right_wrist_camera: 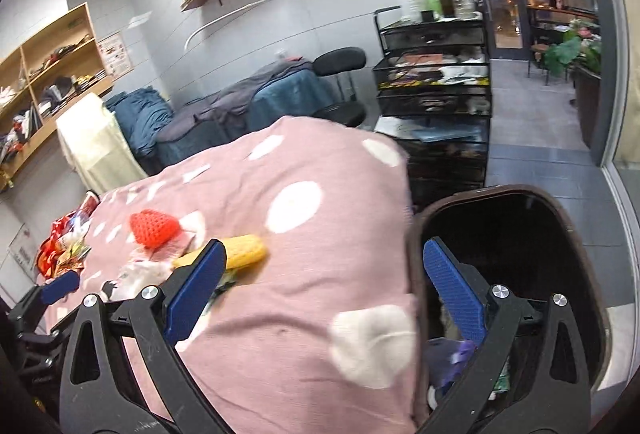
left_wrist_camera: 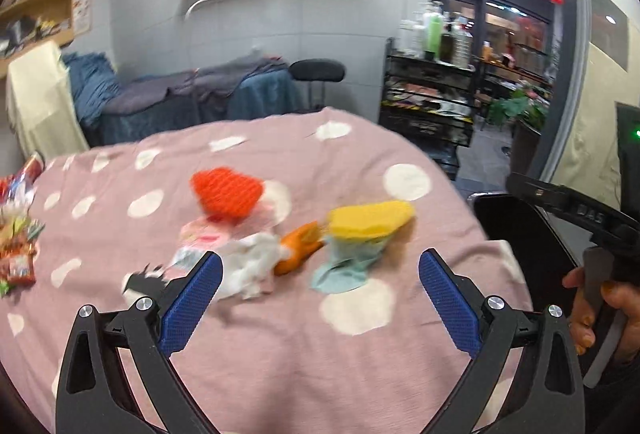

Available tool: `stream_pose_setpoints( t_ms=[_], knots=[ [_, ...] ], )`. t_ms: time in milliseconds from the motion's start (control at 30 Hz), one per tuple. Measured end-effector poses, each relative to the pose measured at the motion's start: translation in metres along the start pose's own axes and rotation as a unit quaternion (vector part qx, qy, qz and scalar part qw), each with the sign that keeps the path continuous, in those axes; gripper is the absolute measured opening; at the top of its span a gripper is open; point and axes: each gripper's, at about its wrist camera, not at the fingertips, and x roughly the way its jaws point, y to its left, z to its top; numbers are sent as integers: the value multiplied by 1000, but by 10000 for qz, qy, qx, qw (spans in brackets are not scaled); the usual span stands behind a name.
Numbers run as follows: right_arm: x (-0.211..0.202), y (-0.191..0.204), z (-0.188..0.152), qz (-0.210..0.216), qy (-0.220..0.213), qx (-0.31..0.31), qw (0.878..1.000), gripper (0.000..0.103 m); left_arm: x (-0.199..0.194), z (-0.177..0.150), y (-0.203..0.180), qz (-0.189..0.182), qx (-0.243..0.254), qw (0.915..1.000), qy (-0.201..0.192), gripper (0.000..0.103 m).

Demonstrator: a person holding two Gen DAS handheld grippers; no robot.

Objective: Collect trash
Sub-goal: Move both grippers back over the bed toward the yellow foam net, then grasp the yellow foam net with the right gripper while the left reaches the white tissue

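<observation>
On the pink polka-dot cloth (left_wrist_camera: 260,334) lies a cluster of trash: an orange foam net (left_wrist_camera: 226,194), a yellow sponge-like piece (left_wrist_camera: 370,218) on a pale blue scrap (left_wrist_camera: 344,270), a small orange wrapper (left_wrist_camera: 300,246) and crumpled white tissue (left_wrist_camera: 248,266). My left gripper (left_wrist_camera: 320,266) hangs open just in front of the cluster, nothing between its fingers. My right gripper (right_wrist_camera: 324,258) is open over the cloth's right edge, its right finger (right_wrist_camera: 452,290) above the dark bin (right_wrist_camera: 520,234). Inside the bin lies some purple and dark trash (right_wrist_camera: 452,358). The foam net (right_wrist_camera: 154,228) and yellow piece (right_wrist_camera: 244,252) show left of it.
Snack wrappers (left_wrist_camera: 18,246) pile at the cloth's left edge. A hand (left_wrist_camera: 592,310) holds the right gripper's handle at the far right of the left wrist view. Behind stand a black trolley with bottles (right_wrist_camera: 436,74), a black stool (left_wrist_camera: 316,74), blue-covered furniture (left_wrist_camera: 180,106) and wall shelves.
</observation>
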Motion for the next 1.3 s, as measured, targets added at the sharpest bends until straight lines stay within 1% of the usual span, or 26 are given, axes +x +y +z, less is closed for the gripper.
stream_pose_setpoints(
  t_ms=[67,167,367,533,600,667,733,833,867,933,1000,1033,1067,1100,1133,1167,1200,1233,1267,1300],
  knots=[
    [6,11,-1,129,80,-26,9999,97,2,-4,24,111,-225,9996,118,98],
    [13,28,-3,285,198,-106,9993,97,3,-11,56,430,-390,9981,229,98],
    [33,61,-10,468,567,-474,9962,97,2,-26,108,728,-734,9937,439,97],
    [50,88,-16,595,796,-909,9909,97,12,-31,134,650,-961,9906,722,97],
    [60,96,-18,421,880,-1128,9888,97,17,-32,139,555,-1034,9897,818,97],
    [72,106,-20,299,1016,-1350,9852,97,21,-30,138,488,-1041,9897,850,97],
    [81,112,-21,216,1064,-1552,9819,97,21,-30,134,431,-1006,9905,833,97],
    [95,127,-23,116,1239,-2060,9706,97,24,-27,121,239,-873,9924,839,96],
    [99,132,-25,81,1265,-2225,9666,95,25,-25,114,207,-748,9935,832,96],
    [105,138,-27,-49,1300,-2435,9611,87,30,-22,102,199,-513,9949,841,96],
    [111,139,-27,-133,1378,-2525,9576,71,38,-19,94,250,-345,9949,911,95],
    [114,137,-27,-111,1430,-2491,9578,66,44,-16,91,278,-295,9943,982,92],
    [116,135,-27,-87,1449,-2435,9590,53,49,-14,89,270,-274,9937,1049,90],
    [116,132,-25,-40,1458,-2344,9611,36,53,-13,86,256,-260,9933,1093,85],
    [115,130,-24,4,1446,-2286,9627,29,57,-10,84,236,-227,9932,1121,80],
    [113,127,-22,79,1383,-2189,9659,21,61,-8,80,232,-168,9931,1136,78],
    [109,124,-20,121,1288,-2111,9689,16,65,-6,76,247,-91,9929,1157,73],
    [108,124,-20,141,1216,-2072,9706,15,69,-4,72,241,-10,9925,1198,66],
    [103,122,-18,174,1087,-2013,9733,14,73,-4,68,195,56,9919,1256,63],
    [98,120,-17,207,960,-1967,9755,13,76,-4,65,150,91,9913,1305,56]
  ],
)
